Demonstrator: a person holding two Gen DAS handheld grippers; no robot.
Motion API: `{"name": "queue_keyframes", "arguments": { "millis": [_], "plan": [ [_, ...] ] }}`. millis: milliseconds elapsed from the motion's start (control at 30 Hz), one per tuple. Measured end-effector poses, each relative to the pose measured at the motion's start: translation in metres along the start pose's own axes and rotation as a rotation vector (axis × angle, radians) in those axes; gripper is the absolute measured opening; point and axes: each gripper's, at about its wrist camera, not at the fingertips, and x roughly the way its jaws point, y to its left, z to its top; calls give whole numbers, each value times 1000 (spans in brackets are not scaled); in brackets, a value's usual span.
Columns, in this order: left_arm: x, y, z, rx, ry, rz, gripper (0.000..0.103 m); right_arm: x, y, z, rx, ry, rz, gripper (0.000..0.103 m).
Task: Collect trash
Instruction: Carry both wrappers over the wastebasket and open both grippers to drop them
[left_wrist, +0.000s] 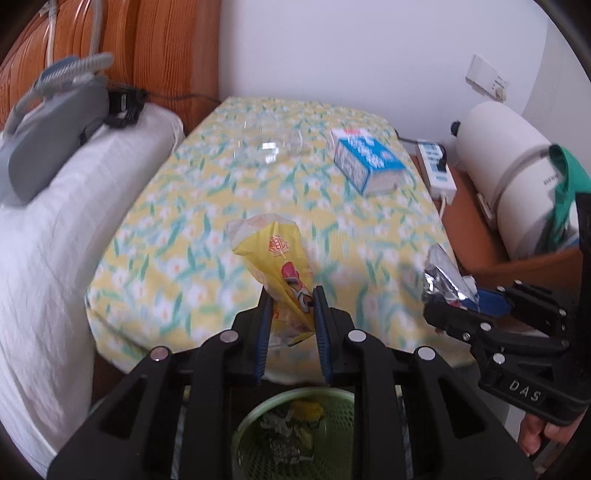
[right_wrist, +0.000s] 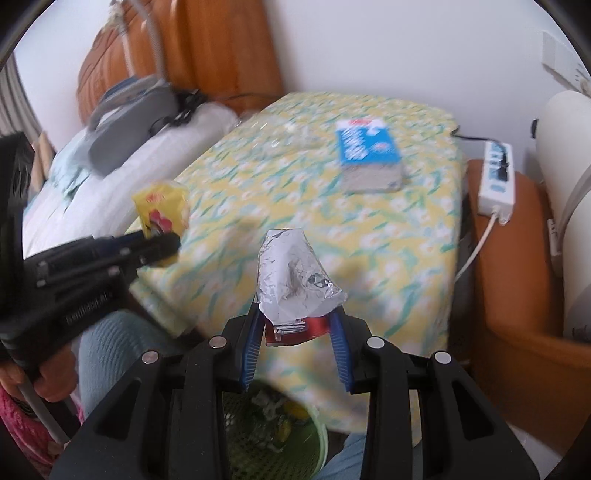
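A: Status?
B: My left tongs (left_wrist: 291, 314) clamp the yellow snack wrapper (left_wrist: 273, 258), long axis upright, above the green mesh bin (left_wrist: 255, 424).
A: Right?
B: Right tongs (right_wrist: 297, 325) grip the foil wrapper (right_wrist: 291, 273), pointing up.

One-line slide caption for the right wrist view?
Right gripper holds foil wrapper above green bin, left gripper alongside.
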Motion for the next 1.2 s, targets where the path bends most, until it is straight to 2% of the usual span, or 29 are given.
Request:
{"name": "queue_keyframes", "arguments": {
  "millis": [267, 333, 533, 867, 1033, 1200],
  "plan": [
    [-6, 7, -80, 31, 91, 1, 22, 28, 41, -66, -83, 172, 60, 36],
    [-2, 9, -98, 28, 124, 8, 22, 41, 50, -91, -98, 245, 61, 36],
    [9, 20, -131, 4, 181, 11, 22, 60, 63, -129, -96, 368, 44, 36],
    [5, 28, -147, 19, 179, 12, 22, 76, 81, -135, -126, 404, -19, 36],
    [2, 35, -152, -2, 182, 30, 22, 101, 83, -147, -133, 461, -18, 36],
    [11, 31, -152, -10, 205, 29, 22, 113, 81, -157, -151, 473, -19, 36]
  ]
}}
